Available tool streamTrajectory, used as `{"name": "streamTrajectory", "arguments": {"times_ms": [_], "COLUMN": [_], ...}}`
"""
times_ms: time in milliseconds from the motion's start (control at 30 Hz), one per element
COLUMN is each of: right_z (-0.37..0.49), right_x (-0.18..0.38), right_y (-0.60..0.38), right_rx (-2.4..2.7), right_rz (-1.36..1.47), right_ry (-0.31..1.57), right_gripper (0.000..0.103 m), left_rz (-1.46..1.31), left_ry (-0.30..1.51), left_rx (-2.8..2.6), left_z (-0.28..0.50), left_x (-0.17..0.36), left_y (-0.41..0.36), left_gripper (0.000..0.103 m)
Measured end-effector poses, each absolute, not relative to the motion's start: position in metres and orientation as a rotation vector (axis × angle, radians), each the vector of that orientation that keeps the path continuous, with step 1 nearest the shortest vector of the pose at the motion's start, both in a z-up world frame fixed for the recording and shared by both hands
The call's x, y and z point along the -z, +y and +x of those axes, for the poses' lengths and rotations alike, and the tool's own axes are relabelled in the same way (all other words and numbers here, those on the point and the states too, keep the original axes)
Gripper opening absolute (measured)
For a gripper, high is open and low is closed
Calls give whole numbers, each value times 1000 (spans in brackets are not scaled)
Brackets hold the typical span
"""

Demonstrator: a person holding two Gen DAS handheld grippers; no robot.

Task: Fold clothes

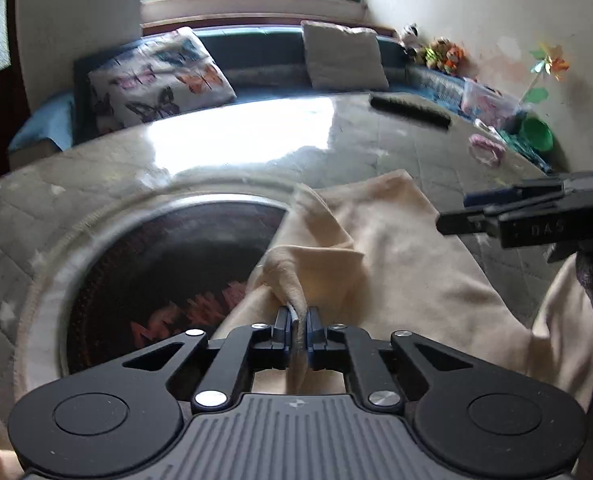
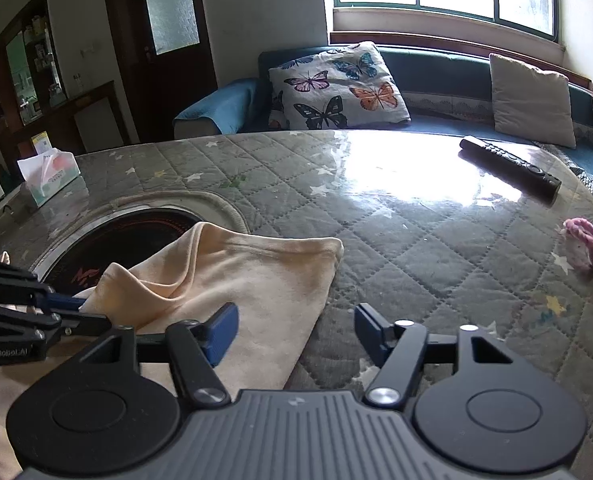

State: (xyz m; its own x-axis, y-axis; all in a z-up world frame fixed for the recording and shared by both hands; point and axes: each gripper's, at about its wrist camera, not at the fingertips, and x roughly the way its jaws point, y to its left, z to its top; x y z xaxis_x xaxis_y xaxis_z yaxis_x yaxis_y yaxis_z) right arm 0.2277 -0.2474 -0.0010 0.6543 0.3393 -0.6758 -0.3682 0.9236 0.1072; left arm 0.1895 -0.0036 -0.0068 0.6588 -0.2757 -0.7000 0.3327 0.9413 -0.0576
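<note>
One tissue box (image 2: pixel 50 178) is seen at the far left of the table (image 2: pixel 416 248), near its edge. One round dark inset (image 2: pixel 136 236) is set into the quilted table cover, right of the box. One cream garment (image 2: pixel 224 280) is counted; it is laid on the table, partly over the inset's right rim, and is rumpled with one raised fold. Its long axis is run from the near left, under the grippers, toward the far right, where a hemmed edge and corner are pointed away toward the sofa.

Two grippers are counted. The left gripper (image 1: pixel 297 320) is clamped on a bunched fold of the garment (image 1: pixel 396 248), fabric pinched between its blue pads (image 1: pixel 282 322); in the right wrist view the same gripper (image 2: pixel 81 305) is seen entering from the left edge, its tip on the cloth. The right gripper (image 2: pixel 296 330) is held with jaws wide apart, nothing between them: its left pad is over the garment's right border, its right pad over bare cover.

Two cushions are counted on the sofa (image 2: pixel 436 64): one butterfly cushion (image 2: pixel 336 88), one plain cushion (image 2: pixel 530 100). One remote control (image 2: pixel 510 168) is laid on the table further right. One pink knitted item (image 2: pixel 584 240) is placed near the right edge, well apart from the garment.
</note>
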Motion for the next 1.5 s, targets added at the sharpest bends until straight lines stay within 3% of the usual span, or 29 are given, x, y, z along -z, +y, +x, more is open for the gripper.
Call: {"name": "streamTrajectory", "arguments": {"times_ms": [300,400,467,533,800,900,1200,1333,1500], "right_z": [254,262,266,271,302,312,261,210,147], "right_x": [9,13,16,16,7,14,-17,-33,-40], "right_y": [-242,-236,-231,-227,-205,-194,-197,-194,-179], "right_rx": [-387,-387,-379,-369,-340,-336,-457,-554,-702], "right_rz": [-12,-12,-26,-34,-72,-116,-159,-209,-278], "right_ry": [790,800,807,803,752,784,760,749,750], "right_gripper": [40,28,12,4,3,7,11,29,32], "left_rz": [24,32,36,34,19,11,31,43,46], "left_ry": [698,714,723,722,757,790,748,751,775], "left_rx": [92,70,66,64,8,-16,5,70,113], "left_z": [227,235,238,240,262,264,227,212,201], "left_x": [-17,-11,-6,-4,10,18,-5,-7,-1], "left_y": [61,70,73,77,97,105,99,81,64], "left_gripper": [7,7,7,7,8,14,16,16,16]}}
